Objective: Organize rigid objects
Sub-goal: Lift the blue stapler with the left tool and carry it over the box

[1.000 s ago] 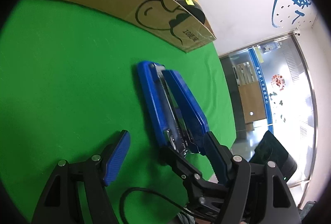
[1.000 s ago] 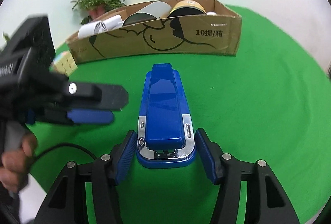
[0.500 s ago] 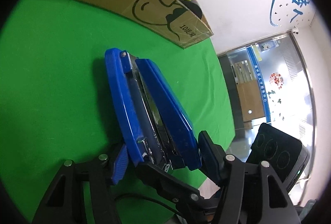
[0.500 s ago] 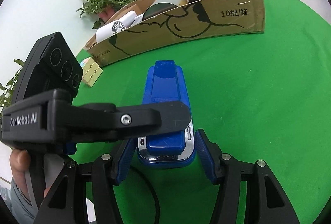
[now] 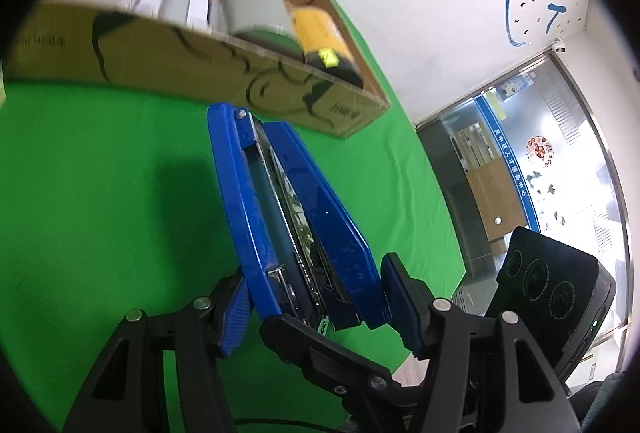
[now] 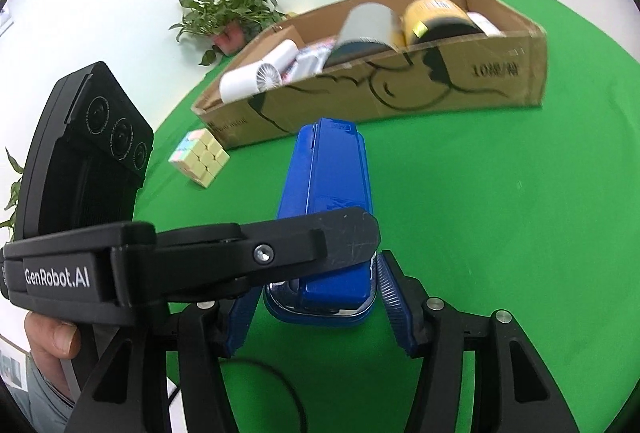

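A large blue stapler point(image 5: 288, 217) is clamped at its near end between the blue pads of my left gripper point(image 5: 316, 305), which holds it up off the green cloth, base to the left and top to the right. In the right wrist view the stapler point(image 6: 328, 193) points at the cardboard box point(image 6: 400, 93), and the left gripper's black finger point(image 6: 280, 245) crosses over its near end. My right gripper point(image 6: 316, 309) straddles the same end with a small gap showing on each side, so it stands open around it.
The cardboard box point(image 5: 200, 61) holds a grey cylinder point(image 5: 256, 1), a yellow can point(image 5: 320, 33), a white fan point(image 6: 256, 77) and small packs. A pastel puzzle cube point(image 6: 200, 157) lies on the cloth left of the stapler. A potted plant point(image 6: 228, 13) stands behind.
My left gripper moved in and shut on the stapler's near end, then lifted it towards the box. The right gripper's pads have stayed either side of it.
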The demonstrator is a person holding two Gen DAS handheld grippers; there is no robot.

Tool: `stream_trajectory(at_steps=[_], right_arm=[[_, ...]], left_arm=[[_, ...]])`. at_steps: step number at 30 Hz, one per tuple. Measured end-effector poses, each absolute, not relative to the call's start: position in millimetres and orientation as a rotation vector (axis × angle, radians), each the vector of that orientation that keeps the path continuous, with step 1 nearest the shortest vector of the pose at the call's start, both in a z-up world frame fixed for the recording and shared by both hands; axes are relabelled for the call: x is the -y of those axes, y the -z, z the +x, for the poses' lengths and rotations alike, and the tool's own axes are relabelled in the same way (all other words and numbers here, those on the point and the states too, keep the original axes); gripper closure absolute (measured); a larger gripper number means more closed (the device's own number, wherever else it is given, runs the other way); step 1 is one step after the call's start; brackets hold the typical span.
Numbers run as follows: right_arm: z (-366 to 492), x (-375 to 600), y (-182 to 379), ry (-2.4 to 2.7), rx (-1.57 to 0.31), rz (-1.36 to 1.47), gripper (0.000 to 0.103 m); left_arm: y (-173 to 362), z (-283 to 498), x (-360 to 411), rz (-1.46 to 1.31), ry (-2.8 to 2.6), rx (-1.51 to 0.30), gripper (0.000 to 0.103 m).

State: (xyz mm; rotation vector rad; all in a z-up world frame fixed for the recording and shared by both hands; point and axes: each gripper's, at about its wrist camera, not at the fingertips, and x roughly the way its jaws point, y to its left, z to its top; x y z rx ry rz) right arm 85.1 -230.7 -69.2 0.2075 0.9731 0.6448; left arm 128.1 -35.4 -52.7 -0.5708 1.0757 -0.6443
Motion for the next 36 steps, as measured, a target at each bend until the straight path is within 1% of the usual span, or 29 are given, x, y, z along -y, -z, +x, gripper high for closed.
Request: stream_trajectory(at_steps=[13, 21, 30, 36], right_arm=[[121.3, 193.5, 11.5, -0.680, -0.861, 0.173, 0.048], [153.0, 165.3, -12.1, -0.700, -0.845, 0.172, 0.048], [209.5, 90.2, -37.8, -0.760, -0.839, 0.125, 0.048], [260.9, 28.6, -38.6, -0.793, -0.880, 0.131, 0.048]], left_arm=[[8.5, 162.7, -1.0, -0.525, 0.635, -0.960, 0.043], [-6.1, 186.2, -26.5, -0.522, 0.614, -0.931, 0.043], [-24.9, 232.8, -87.3, -0.530, 0.555, -0.901, 0.044], [-17.7, 273.2, -130.9, -0.553, 0.503, -0.939, 0.044]])
